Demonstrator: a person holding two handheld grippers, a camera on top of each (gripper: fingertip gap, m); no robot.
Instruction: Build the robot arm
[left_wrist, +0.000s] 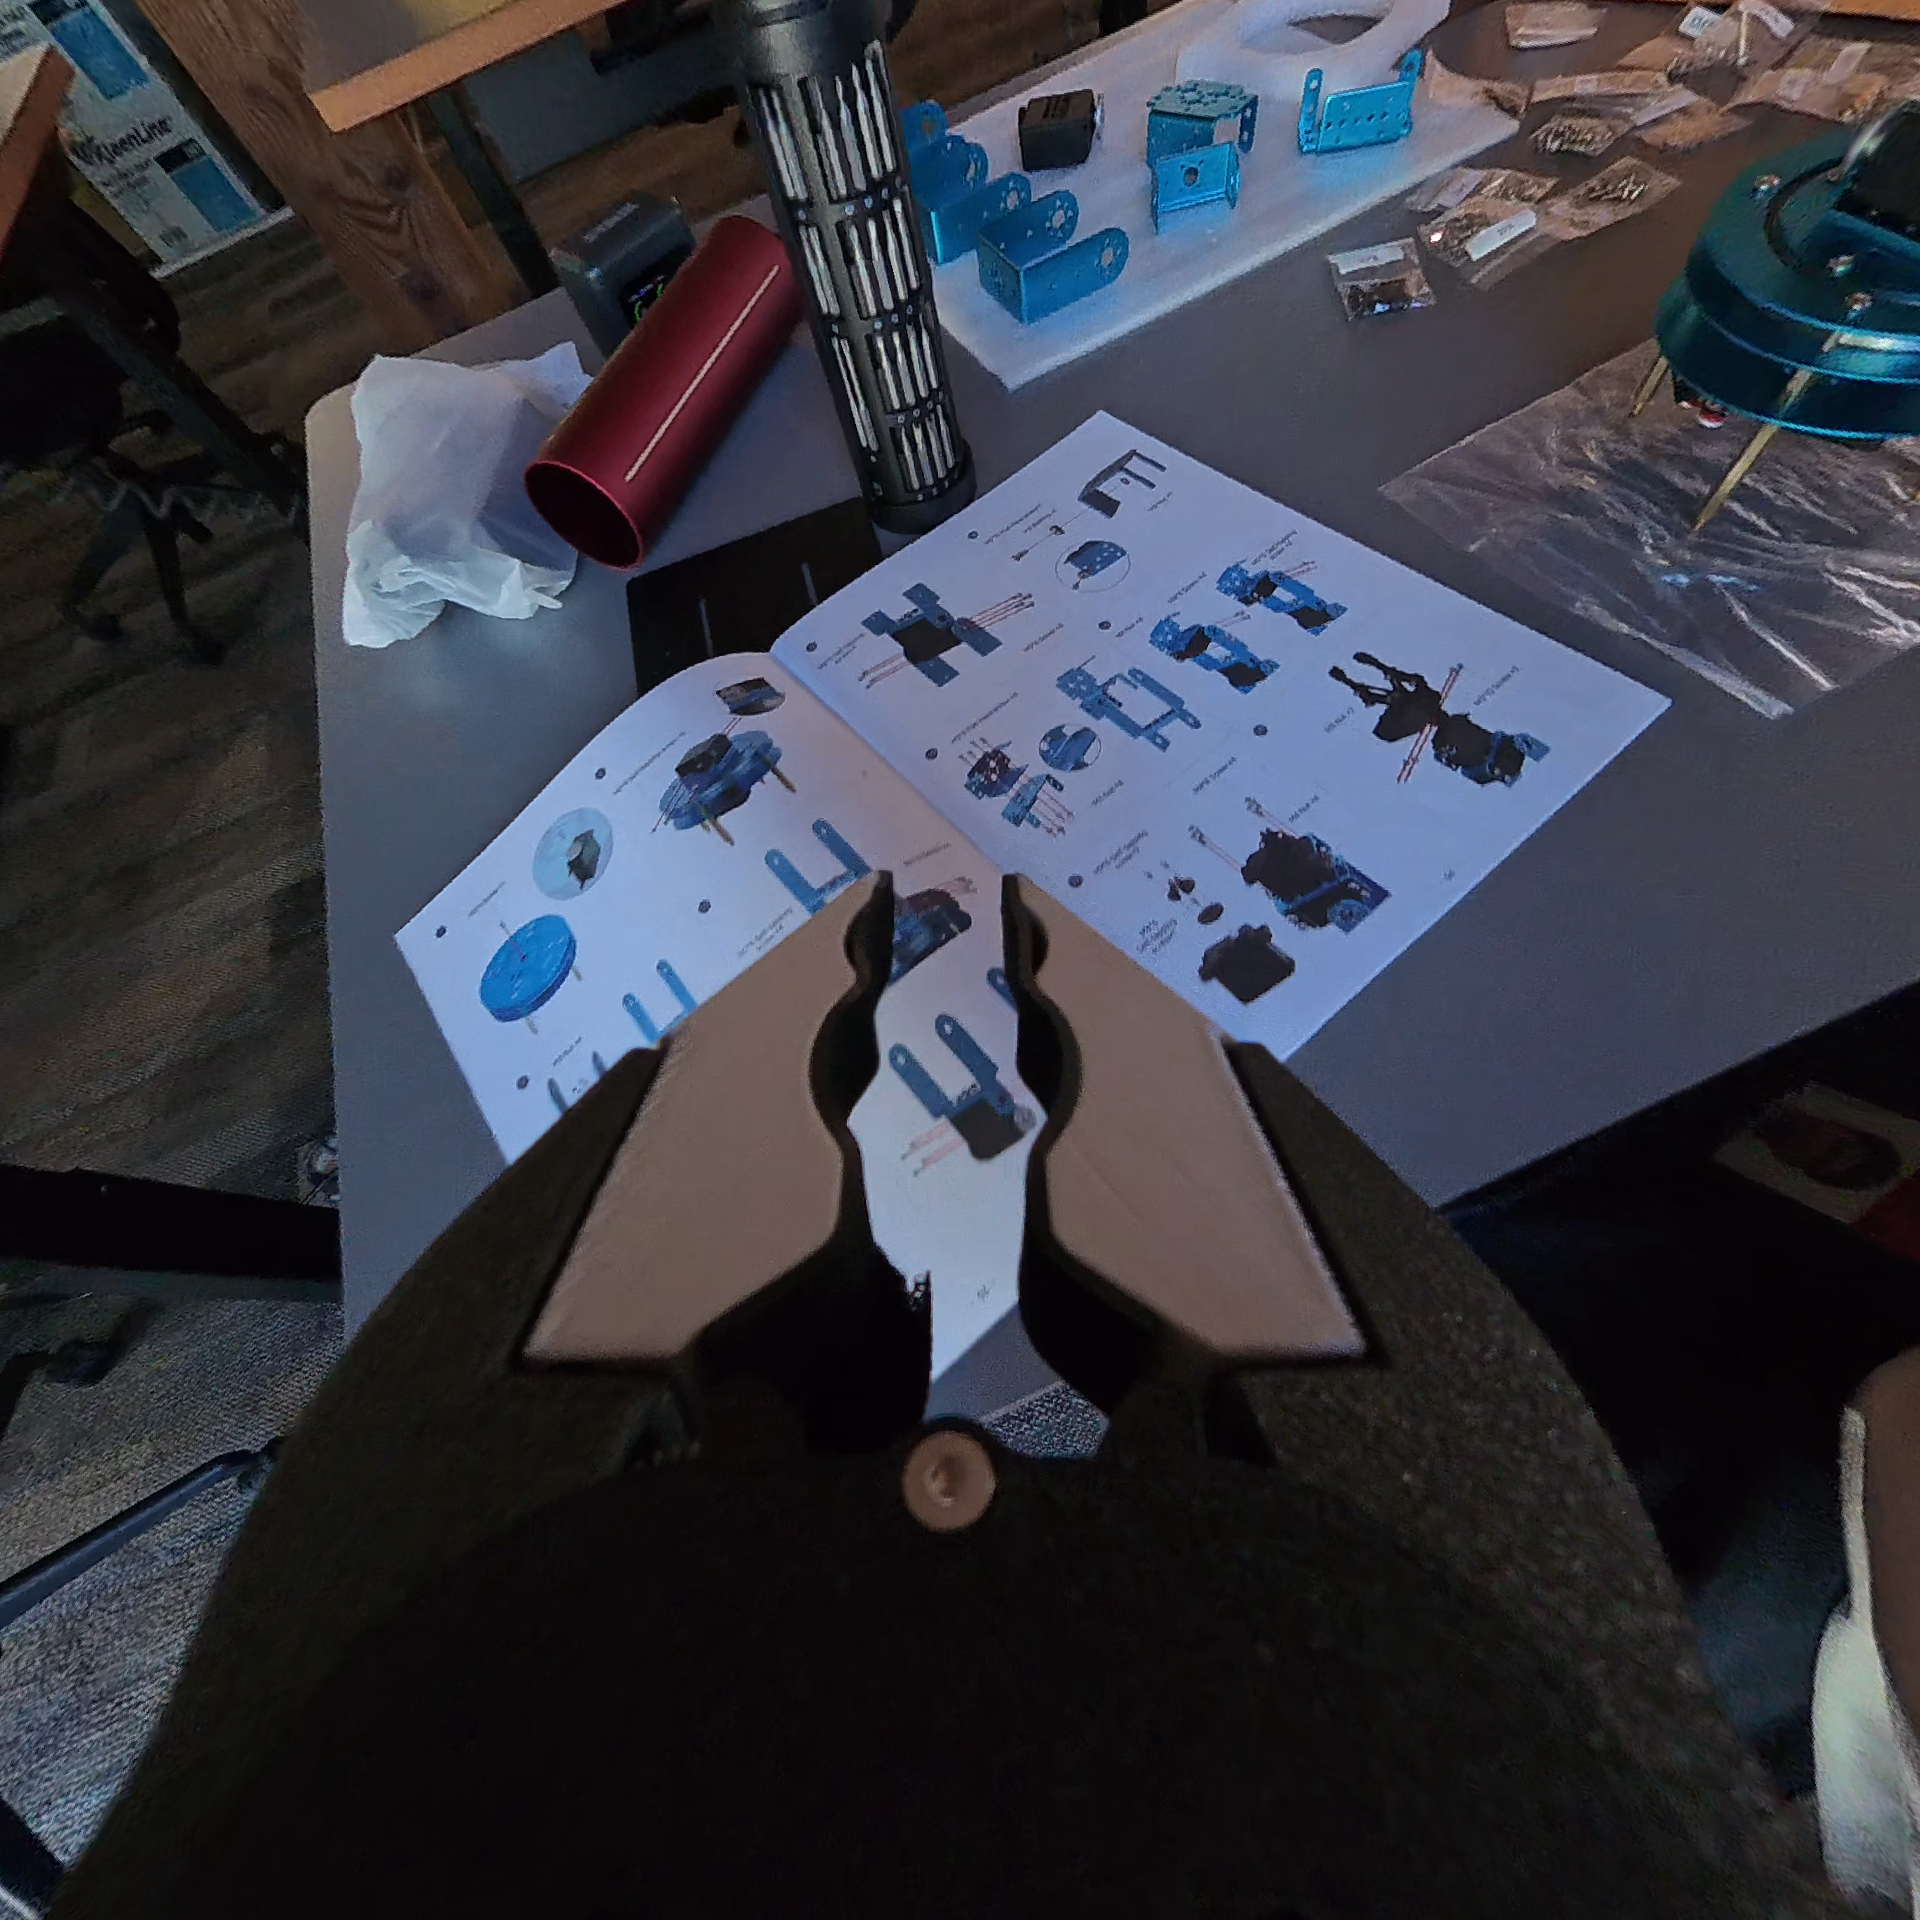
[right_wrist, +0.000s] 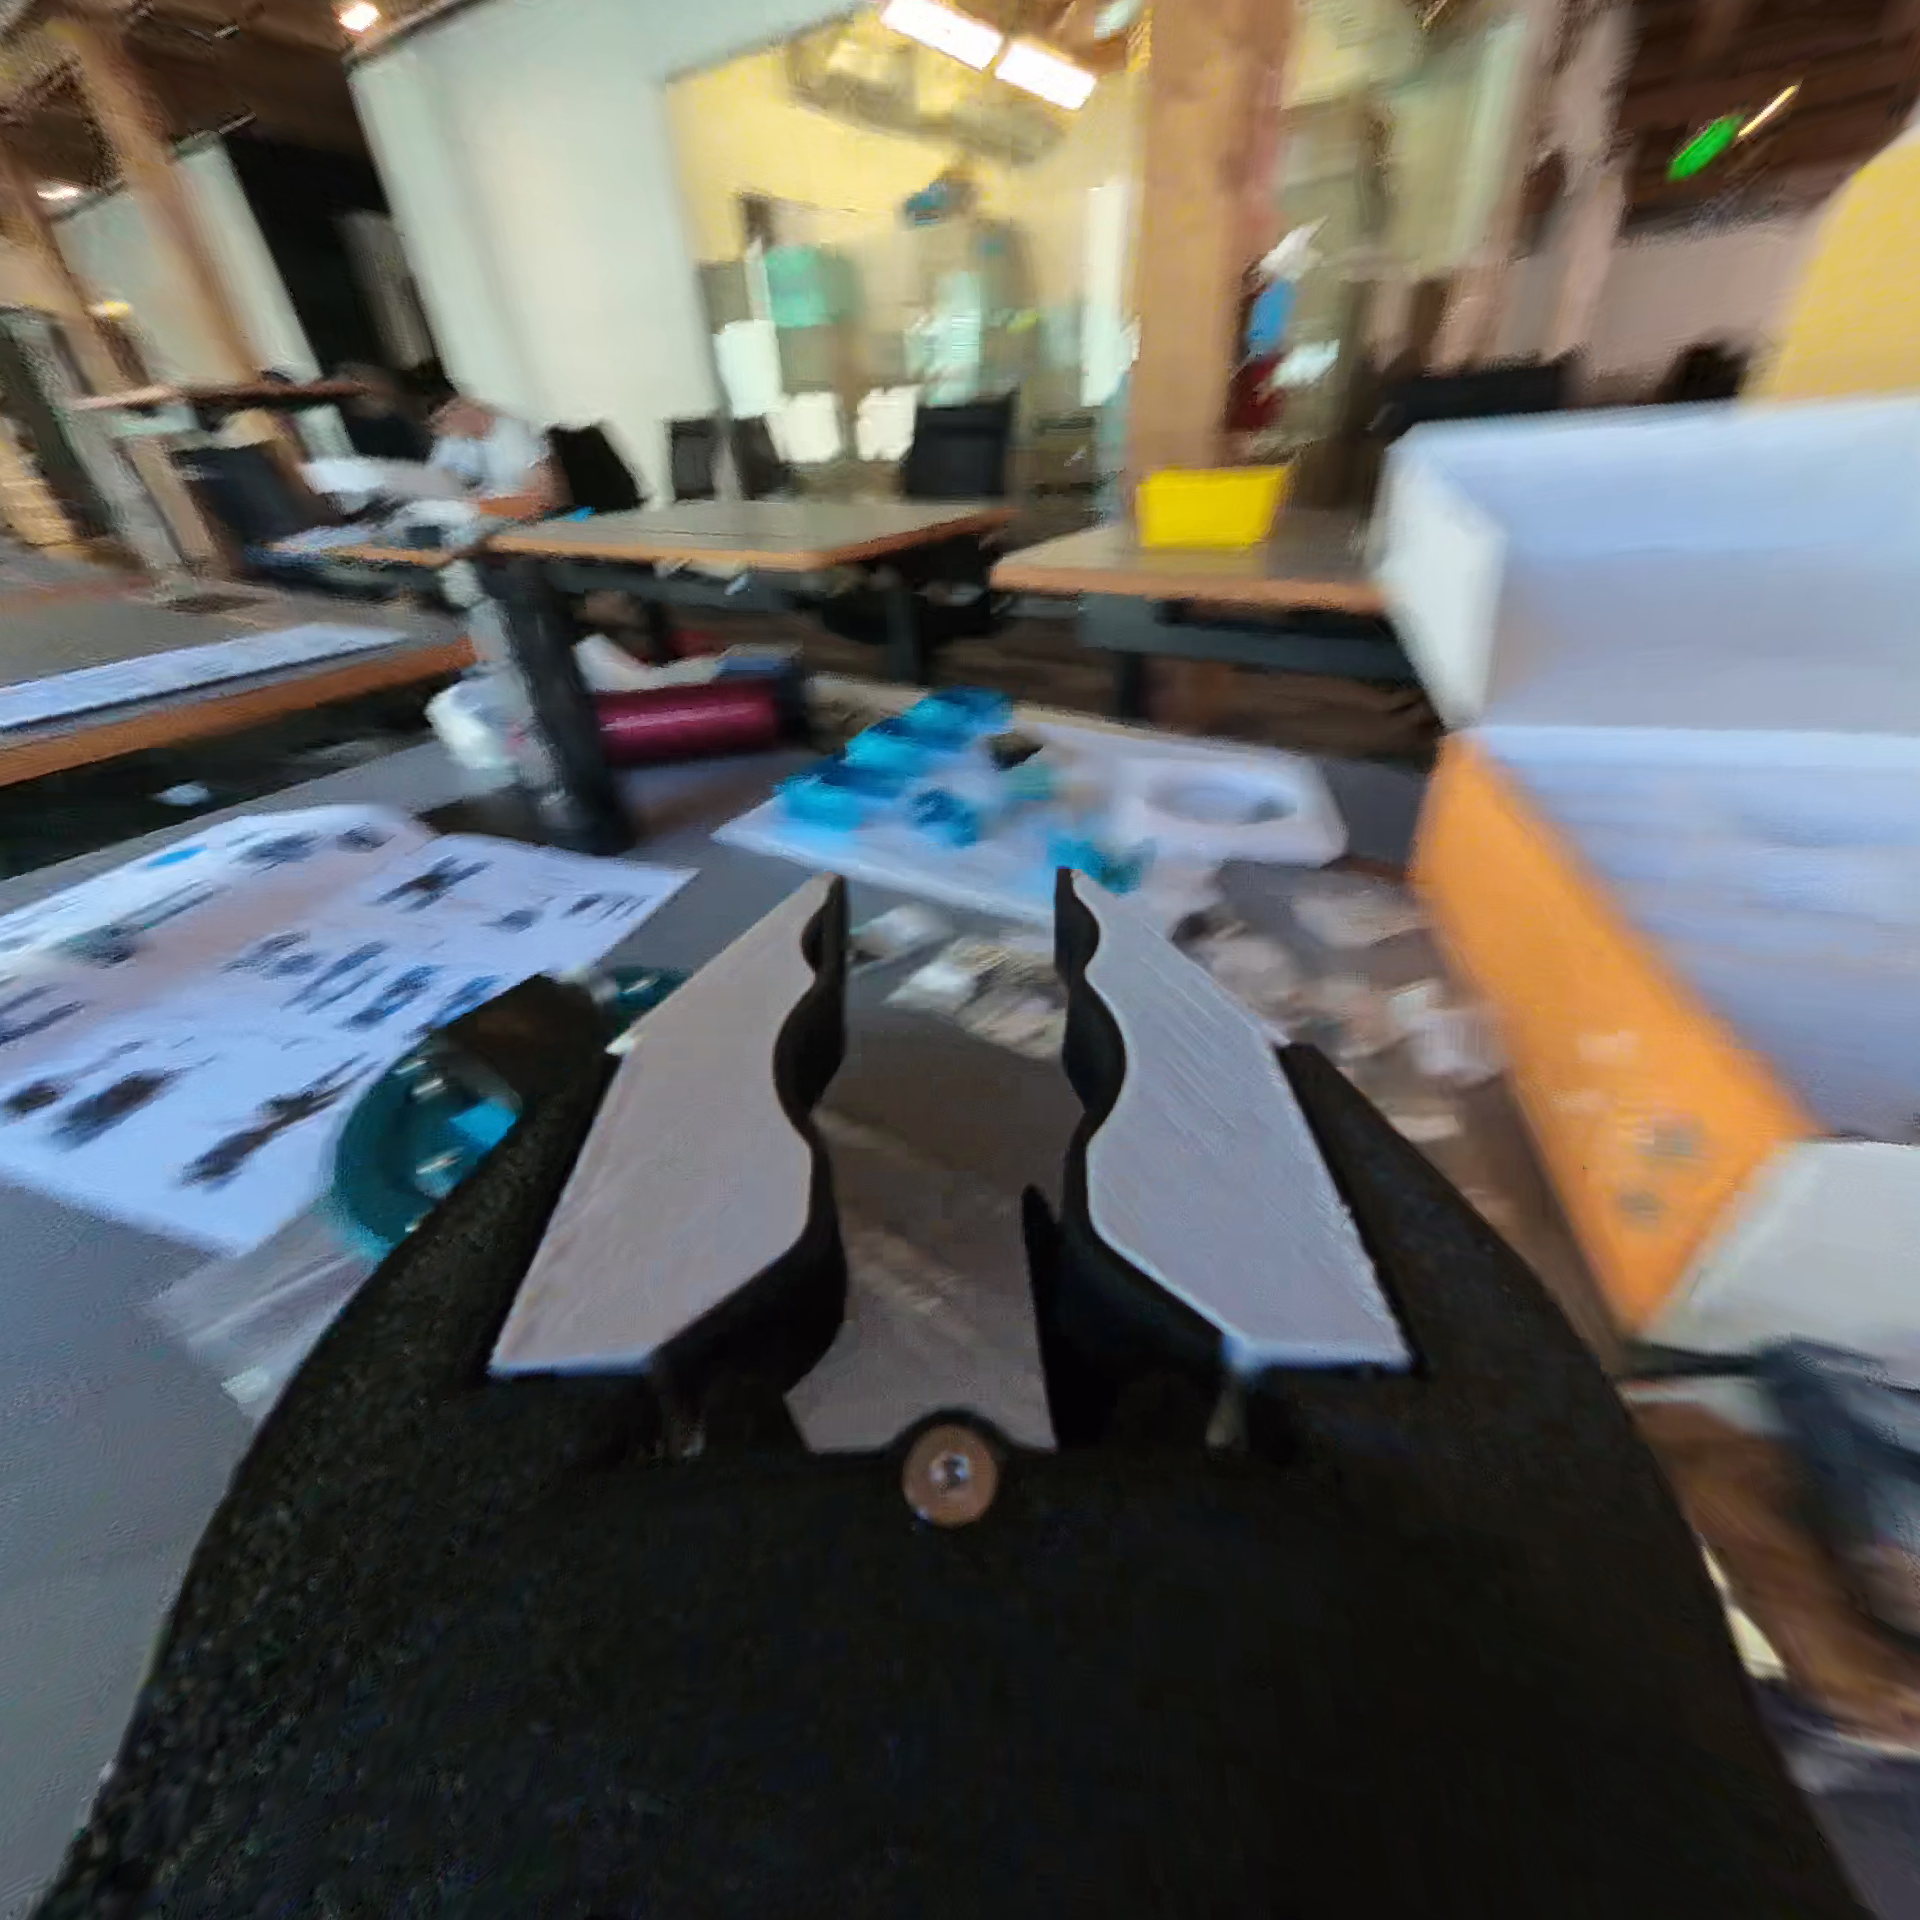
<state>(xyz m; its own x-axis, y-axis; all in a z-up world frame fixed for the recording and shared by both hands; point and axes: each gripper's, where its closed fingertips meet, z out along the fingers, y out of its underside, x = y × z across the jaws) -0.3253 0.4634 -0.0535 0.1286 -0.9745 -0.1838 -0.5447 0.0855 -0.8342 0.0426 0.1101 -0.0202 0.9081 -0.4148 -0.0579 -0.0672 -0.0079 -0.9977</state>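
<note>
- Left gripper (left_wrist: 943, 894) hovers above an open manual (left_wrist: 1039, 790) on the grey table (left_wrist: 1558, 935), jaws narrowly parted, holding nothing.
- Beyond the manual: a red tube (left_wrist: 665, 390) lying flat, a black bit holder (left_wrist: 868, 281) upright, crumpled white plastic (left_wrist: 447, 488).
- Blue brackets (left_wrist: 1049, 244) sit on a white sheet (left_wrist: 1247, 197); a blue disc assembly (left_wrist: 1808, 301) stands on clear film.
- Right gripper (right_wrist: 951, 883), view blurred, jaws parted wider, empty, above the table near small bags (right_wrist: 966, 977); an orange-and-white box (right_wrist: 1600, 997) lies to its right.
</note>
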